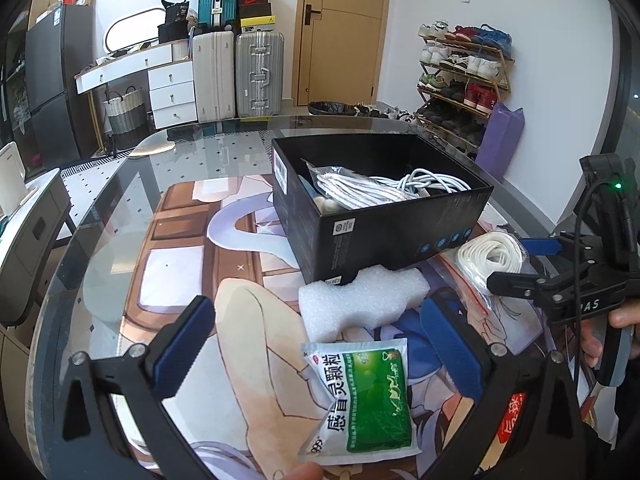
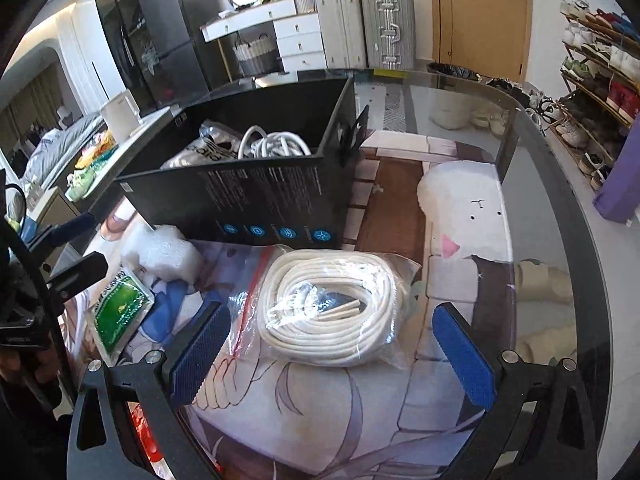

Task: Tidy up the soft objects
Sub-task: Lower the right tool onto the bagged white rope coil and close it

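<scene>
Three soft things are left outside on the printed mat: a green sachet, a white foam block and a bagged coil of cord; the coil lies just in front of the black box, the foam touches the box's near corner, and the sachet lies just beside the foam. The box already holds white cables, so the sorting is judged partly done; the picking of the next pieces appears to be in hand. The left gripper is held over the sachet, jaws wide apart and empty; the right gripper is set around the near end of the coil, jaws likewise apart. A descent, a soft closing on slippery plastic and a lift over the box wall are called for.
</scene>
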